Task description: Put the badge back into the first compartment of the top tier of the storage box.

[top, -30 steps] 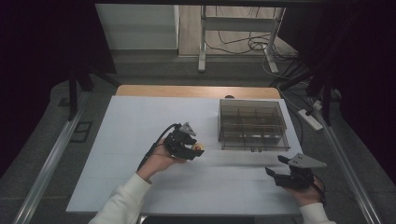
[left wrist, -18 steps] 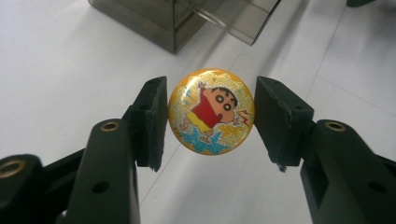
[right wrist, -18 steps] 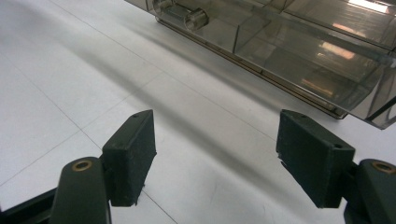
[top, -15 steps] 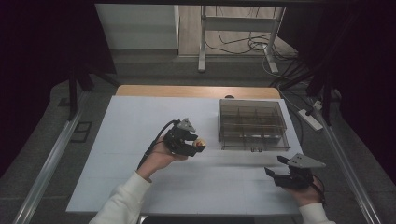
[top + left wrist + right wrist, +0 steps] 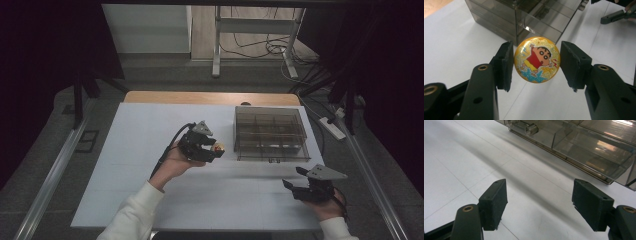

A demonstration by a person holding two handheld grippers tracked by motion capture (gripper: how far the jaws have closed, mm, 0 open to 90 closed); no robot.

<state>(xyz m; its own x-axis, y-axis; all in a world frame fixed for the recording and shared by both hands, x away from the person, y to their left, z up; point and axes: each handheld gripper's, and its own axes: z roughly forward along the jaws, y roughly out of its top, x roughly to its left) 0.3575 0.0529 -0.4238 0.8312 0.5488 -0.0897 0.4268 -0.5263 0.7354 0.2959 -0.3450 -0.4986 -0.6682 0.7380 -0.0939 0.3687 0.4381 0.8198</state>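
A round yellow glitter badge with a cartoon boy in a red shirt hangs above the white table, clamped edge to edge between the black pads of my left gripper. In the high view that left gripper holds the badge just left of a smoked clear drawer box. My right gripper hovers near the table's front right, jaws open and empty. In its own view the right gripper faces the box's front drawers.
The white table has bare room on its left half and in front of the box. A wooden strip runs along the far edge. Cables and a power strip lie on the floor to the right.
My left gripper has drifted slightly right toward the box, still holding the badge. The right gripper has stayed put.
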